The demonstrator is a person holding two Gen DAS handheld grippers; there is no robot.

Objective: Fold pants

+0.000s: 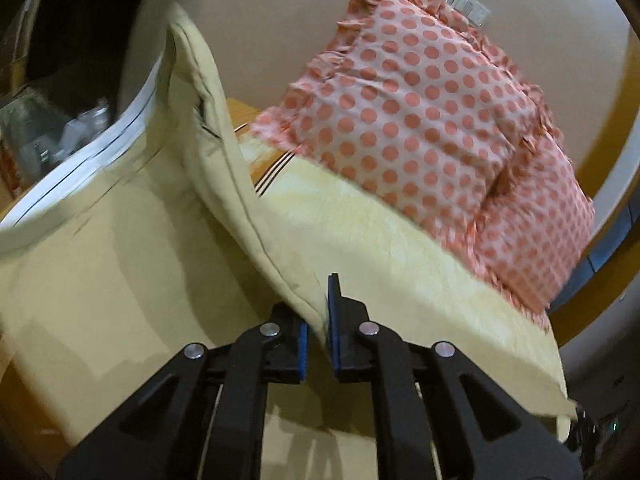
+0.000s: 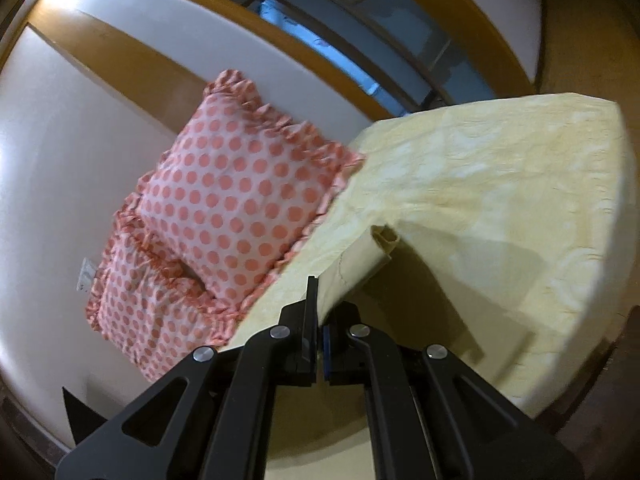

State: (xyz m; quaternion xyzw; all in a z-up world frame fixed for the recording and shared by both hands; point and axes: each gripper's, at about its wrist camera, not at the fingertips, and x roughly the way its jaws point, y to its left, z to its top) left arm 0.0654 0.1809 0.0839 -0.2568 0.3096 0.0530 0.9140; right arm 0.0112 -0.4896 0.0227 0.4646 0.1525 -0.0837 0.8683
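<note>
Black jaws fill my lower view: my left gripper is pinched down on the beige pants, whose long axis runs up and away from the fingers above the bed. Next my right gripper, closed on another edge of that cloth, with the hem just ahead. Both grips look equally near; polka-dot pillows sit beyond.

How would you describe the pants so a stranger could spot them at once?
Start at the yellow bed with two polka-dot pillows. The pants are held above it by both claws. Plain, smooth beige with stitched seams, they differ from the textured, paler bedspread.
</note>
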